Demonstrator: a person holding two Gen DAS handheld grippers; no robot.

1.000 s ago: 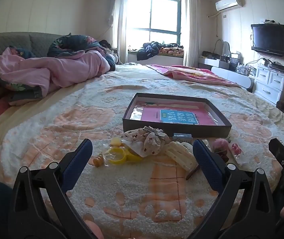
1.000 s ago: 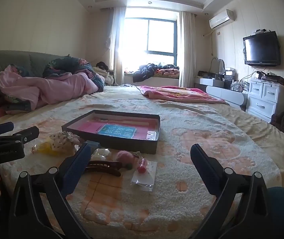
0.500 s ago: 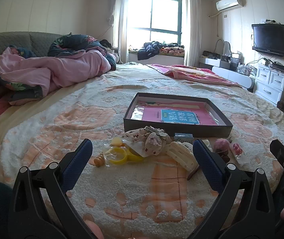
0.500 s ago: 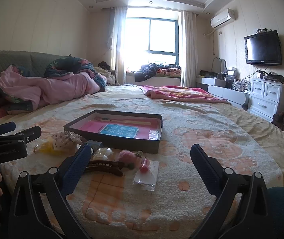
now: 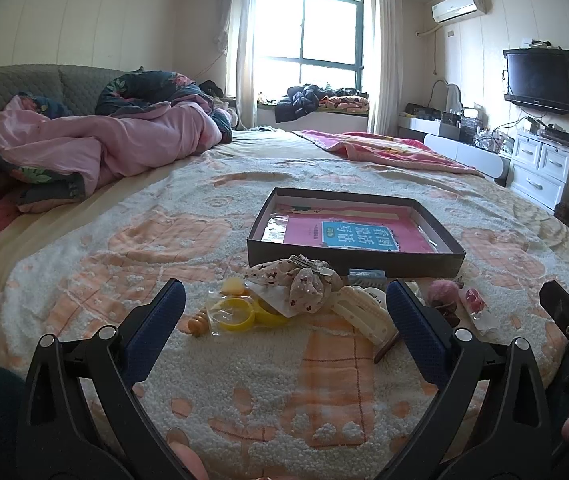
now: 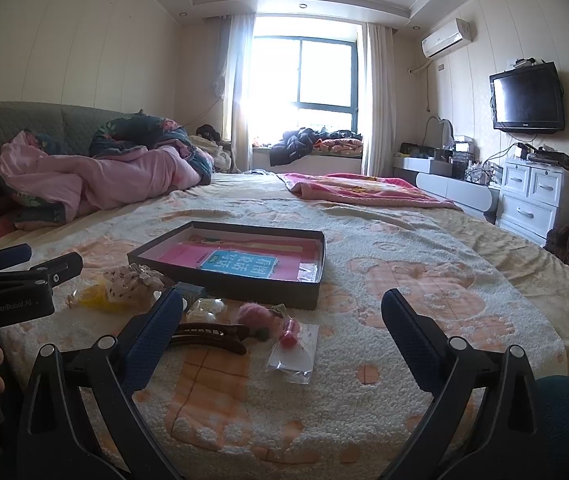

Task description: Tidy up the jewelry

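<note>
Bedspread, cream and peach fleece (image 5: 324,380), fills the lower frame; shallow black cardboard box with pink liner (image 5: 354,254) sits centre, nothing loaded yet, so I judge sorting hasn't begun. Left gripper (image 5: 284,320) and right gripper (image 6: 282,322) both spread wide, empty. Next: close on the floral fabric scrunchie (image 5: 298,284) or brown hair clip (image 6: 208,336), bottom centre.

A wide bed (image 6: 424,264) covered in a cream and peach patterned blanket fills a sunlit bedroom. A crumpled pink quilt (image 5: 116,148) lies heaped at its left side against a grey-green headboard (image 5: 24,88), and a red blanket (image 6: 364,194) is spread at the far edge. Beyond, clothes (image 6: 304,140) are piled on the sill of a bright window (image 5: 320,36). An air conditioner (image 5: 460,4) and a television (image 6: 528,98) hang on the right wall above white drawers (image 5: 544,168).
</note>
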